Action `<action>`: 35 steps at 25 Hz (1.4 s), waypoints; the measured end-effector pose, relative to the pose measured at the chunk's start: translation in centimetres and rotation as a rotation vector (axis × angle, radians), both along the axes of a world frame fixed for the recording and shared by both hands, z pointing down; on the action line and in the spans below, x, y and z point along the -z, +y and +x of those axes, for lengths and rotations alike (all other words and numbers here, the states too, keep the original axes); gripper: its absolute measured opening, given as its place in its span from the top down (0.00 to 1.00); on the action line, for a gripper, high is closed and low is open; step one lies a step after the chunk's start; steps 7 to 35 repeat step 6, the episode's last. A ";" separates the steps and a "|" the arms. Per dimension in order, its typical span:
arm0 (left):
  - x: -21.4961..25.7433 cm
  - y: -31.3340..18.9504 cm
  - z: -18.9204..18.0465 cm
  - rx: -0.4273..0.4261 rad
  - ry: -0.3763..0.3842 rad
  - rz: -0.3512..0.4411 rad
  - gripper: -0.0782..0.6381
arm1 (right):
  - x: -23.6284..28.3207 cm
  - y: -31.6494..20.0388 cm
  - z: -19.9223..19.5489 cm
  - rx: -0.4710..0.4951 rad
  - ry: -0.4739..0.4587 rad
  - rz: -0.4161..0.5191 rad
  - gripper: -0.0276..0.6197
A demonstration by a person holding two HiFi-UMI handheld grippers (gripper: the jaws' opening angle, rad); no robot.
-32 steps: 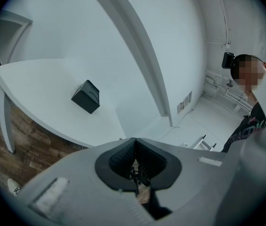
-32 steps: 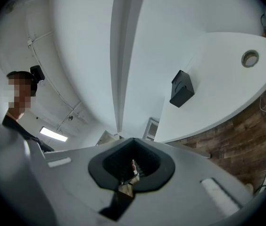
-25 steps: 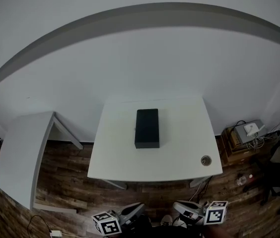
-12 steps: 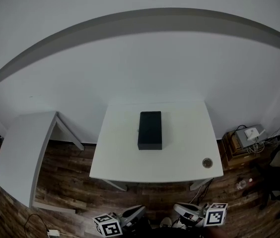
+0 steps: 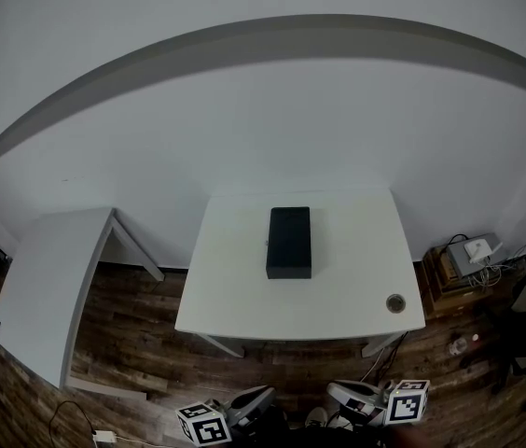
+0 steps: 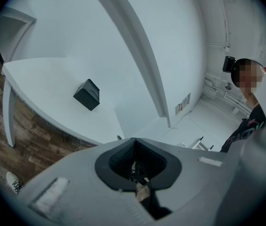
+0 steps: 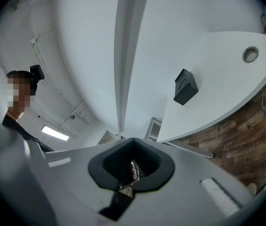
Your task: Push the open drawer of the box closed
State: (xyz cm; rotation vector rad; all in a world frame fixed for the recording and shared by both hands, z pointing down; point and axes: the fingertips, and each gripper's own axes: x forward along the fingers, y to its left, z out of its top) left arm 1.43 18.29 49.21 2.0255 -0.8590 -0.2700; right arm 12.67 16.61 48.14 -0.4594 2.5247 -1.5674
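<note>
1. Left claw (image 5: 252, 399) hangs at the bottom edge of the head view, over the wooden floor (image 5: 132, 315) and well short of the worktop (image 5: 235, 287). Its marker cube (image 5: 202, 424) sits just to its left.
2. In its own view the left claw (image 6: 137, 166) has its jaws closed together, with nothing between them.
3. Right claw (image 5: 347, 395) hangs beside the left one, equally low and clear of the worktop, with its marker cube (image 5: 408, 401) on its outer side.
4. In its own view the right claw (image 7: 130, 166) is likewise closed and empty.
5. A black box (image 5: 289, 242) lies alone on the white worktop, towards the far edge, with its long side running away from the person. Both claw views catch the box (image 6: 87, 94) (image 7: 185, 87) from afar.
6. From this distance I cannot tell how far the drawer stands out.
7. A round cable hole (image 5: 394, 302) sits near the worktop's front right corner.
8. A second white desk (image 5: 44, 287) stands to the left, apart from the worktop.
9. A crate of devices and cables (image 5: 468, 250) sits on the floor to the right.
</note>
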 end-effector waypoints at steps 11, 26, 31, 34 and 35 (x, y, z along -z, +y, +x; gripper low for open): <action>0.1 0.5 -0.4 0.008 0.011 0.000 0.89 | 0.4 0.4 -0.4 0.003 -0.007 0.002 0.95; 0.1 0.5 -0.4 0.008 0.011 0.000 0.89 | 0.4 0.4 -0.4 0.003 -0.007 0.002 0.95; 0.1 0.5 -0.4 0.008 0.011 0.000 0.89 | 0.4 0.4 -0.4 0.003 -0.007 0.002 0.95; 0.1 0.5 -0.4 0.008 0.011 0.000 0.89 | 0.4 0.4 -0.4 0.003 -0.007 0.002 0.95; 0.1 0.5 -0.4 0.008 0.011 0.000 0.89 | 0.4 0.4 -0.4 0.003 -0.007 0.002 0.95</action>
